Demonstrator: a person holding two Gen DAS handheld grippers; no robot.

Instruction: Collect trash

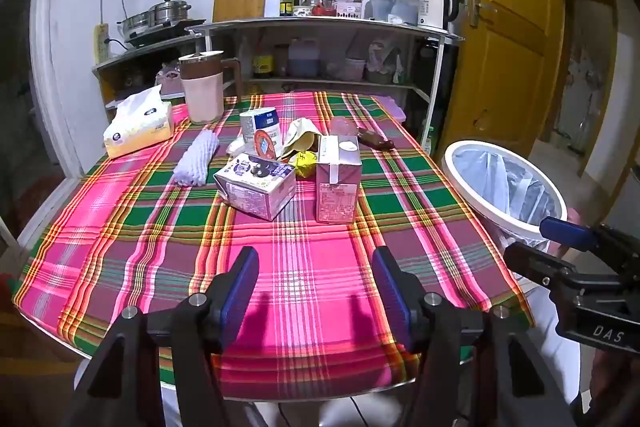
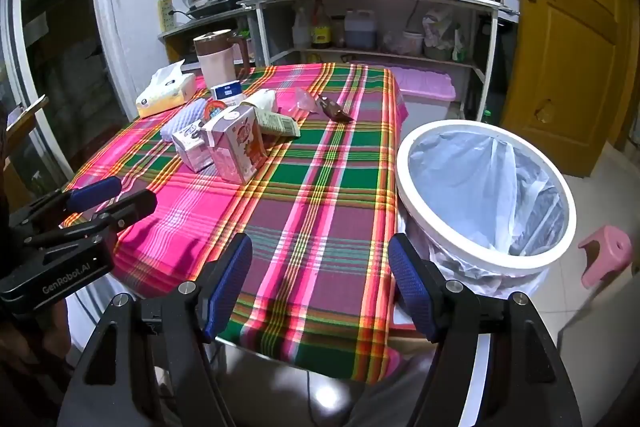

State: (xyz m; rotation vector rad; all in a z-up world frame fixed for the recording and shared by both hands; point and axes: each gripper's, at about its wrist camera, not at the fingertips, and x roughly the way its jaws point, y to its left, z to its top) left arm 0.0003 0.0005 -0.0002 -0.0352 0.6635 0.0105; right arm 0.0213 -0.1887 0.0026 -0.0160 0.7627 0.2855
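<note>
Several pieces of trash sit clustered near the middle of the tabletop point(image 1: 120, 227), which is covered by a pink, green and yellow plaid cloth. Beside its right edge stands a white-rimmed bin point(image 2: 486, 195) lined with a pale plastic bag. Largest in the cluster are two cartons: a pink carton point(image 1: 338, 183) upright, and a purple-and-white carton point(image 1: 256, 185) lying on its side just beside it. Behind them lie a white foam sleeve point(image 1: 196, 159), a crumpled yellow wrapper point(image 1: 300, 137), a small round tub point(image 1: 259, 123) and, toward the far right corner, a brown wrapper point(image 1: 376, 139). Above the near edge, the left gripper point(image 1: 316, 287) is spread with nothing between its blue pads, and the right gripper point(image 2: 320, 287) likewise stands spread wide and empty.
</note>
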